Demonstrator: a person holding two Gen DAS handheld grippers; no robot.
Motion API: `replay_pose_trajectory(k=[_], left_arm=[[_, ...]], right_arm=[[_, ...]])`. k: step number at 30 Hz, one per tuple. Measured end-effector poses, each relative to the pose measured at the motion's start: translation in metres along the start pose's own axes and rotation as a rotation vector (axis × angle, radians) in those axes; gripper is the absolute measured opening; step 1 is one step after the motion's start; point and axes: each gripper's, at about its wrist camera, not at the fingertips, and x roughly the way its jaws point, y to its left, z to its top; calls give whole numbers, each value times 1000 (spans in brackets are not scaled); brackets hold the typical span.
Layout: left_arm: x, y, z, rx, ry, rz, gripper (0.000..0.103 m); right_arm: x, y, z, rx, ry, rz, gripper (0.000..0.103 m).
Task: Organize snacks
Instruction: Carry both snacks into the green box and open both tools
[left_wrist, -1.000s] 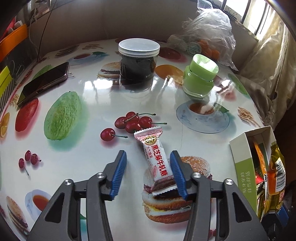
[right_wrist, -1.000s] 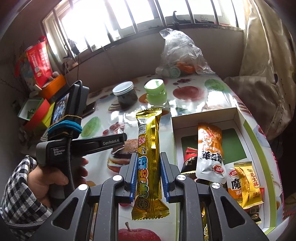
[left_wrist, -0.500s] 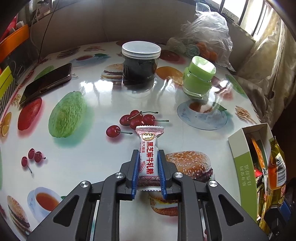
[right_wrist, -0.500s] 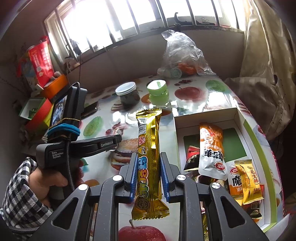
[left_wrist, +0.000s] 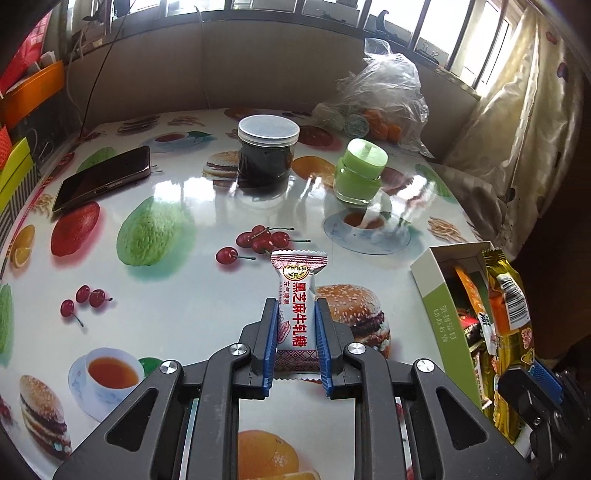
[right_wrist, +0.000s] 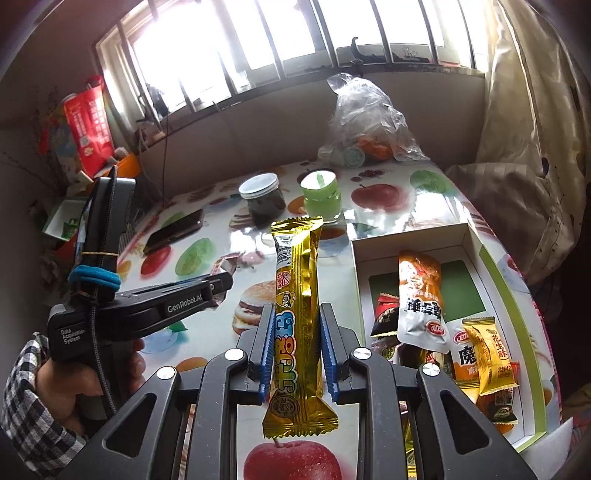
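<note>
Snacks pinched ready for boxing: white candy (left_wrist: 295, 317) squeezed in left gripper (left_wrist: 295, 343), gold bar (right_wrist: 297, 325) clamped upright in right gripper (right_wrist: 297, 350), beside open box (right_wrist: 410, 240)

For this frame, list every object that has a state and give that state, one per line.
left gripper: shut on the white candy
white candy: gripped, lifted
right gripper: shut on the gold snack bar
gold snack bar: gripped, held upright
snack box: open, several packets inside
dark jar: lid on, upright
green jar: lid on, upright
phone: flat, screen dark
plastic bag: on the table's far side
</note>
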Motion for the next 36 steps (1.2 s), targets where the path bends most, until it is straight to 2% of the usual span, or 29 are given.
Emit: replay_pose_trajectory(k=[16,36], left_arm=[[-34,-38,-6,70,-35,-72,20],[-9,-109,-4,156,20,-158,20]], right_arm=[[-32,-16,-1,19,-49,-46,22],[-42,-83,-14,108,-39,-165,22]])
